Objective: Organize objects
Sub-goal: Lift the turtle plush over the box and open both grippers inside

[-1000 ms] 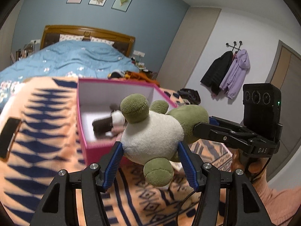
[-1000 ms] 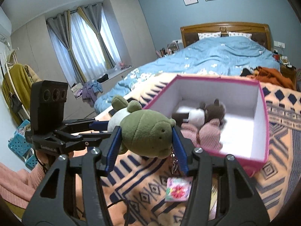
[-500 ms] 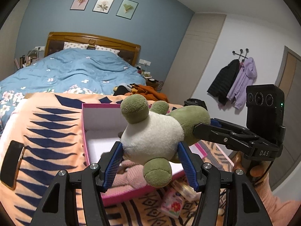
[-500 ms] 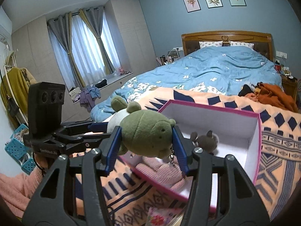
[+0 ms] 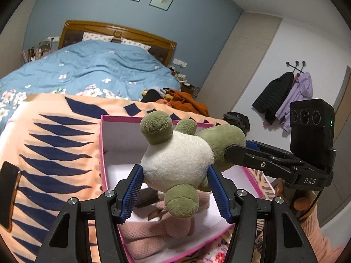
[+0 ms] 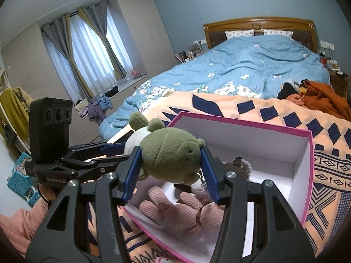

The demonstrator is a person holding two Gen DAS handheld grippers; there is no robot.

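Left wrist view shows the left hand-held gripper (image 5: 175,188) clamped on the white belly of the plush frog (image 5: 177,164), blue pads pressed into either flank, one green foot dangling between the jaws. Over in the right wrist view, the right hand-held gripper (image 6: 170,171) squeezes the frog's green head from both sides. So it is a two-handed carry, and the toy hangs in the air above the near end of the pink box (image 6: 307,153), which sits on the patterned blanket (image 5: 54,153) at the foot of the bed (image 6: 252,61).

The step, as I read it, is dropping the frog into that box. Doing it well means keeping both grippers level with each other so the soft body does not twist, lowering together, and letting go at the same instant.

Now the room to work with. A pink knitted plush (image 6: 182,210) and a small dark plush (image 6: 239,166) already fill the near half of the box. The far half shows bare white floor, so that looks like the better landing spot. The pink rim runs close under the right gripper's fingers, and I would clear it before descending, since a snag could tip the box. A dark phone (image 5: 8,195) lies on the blanket well off to the left, out of the path.
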